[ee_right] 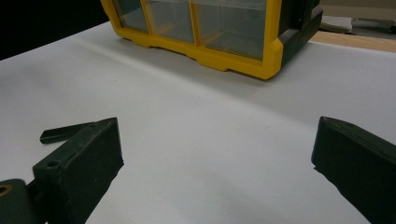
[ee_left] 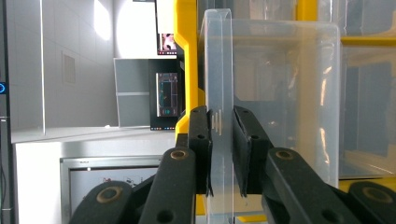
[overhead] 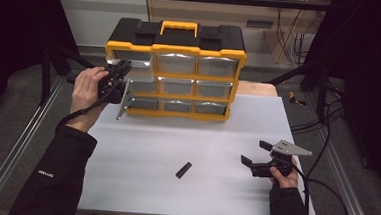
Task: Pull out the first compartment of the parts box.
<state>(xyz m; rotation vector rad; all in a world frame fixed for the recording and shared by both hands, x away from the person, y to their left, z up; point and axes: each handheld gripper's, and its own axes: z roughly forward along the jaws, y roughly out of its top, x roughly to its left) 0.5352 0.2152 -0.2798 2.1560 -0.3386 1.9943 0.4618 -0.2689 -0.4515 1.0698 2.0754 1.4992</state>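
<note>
A yellow and black drawer cabinet (overhead: 197,51) stands at the back of the white table (overhead: 141,149). Its top left clear drawer (overhead: 131,64) sticks out a little. My left gripper (overhead: 124,69) is turned on its side and shut on that drawer's front. In the left gripper view the clear drawer front (ee_left: 219,70) sits pinched in the left gripper (ee_left: 223,140), with the yellow frame (ee_left: 187,60) behind. My right gripper (overhead: 256,152) rests open at the table's right, nothing between its fingers. A small black bar (overhead: 183,169) lies on the table to its left.
The right gripper (ee_right: 217,135) faces bare white table, the cabinet's corner (ee_right: 273,51) beyond and the black bar (ee_right: 60,133) at left. A wooden board (overhead: 257,88) pokes out behind the cabinet. Metal rails (overhead: 21,142) edge the table; cables (overhead: 323,191) trail off right.
</note>
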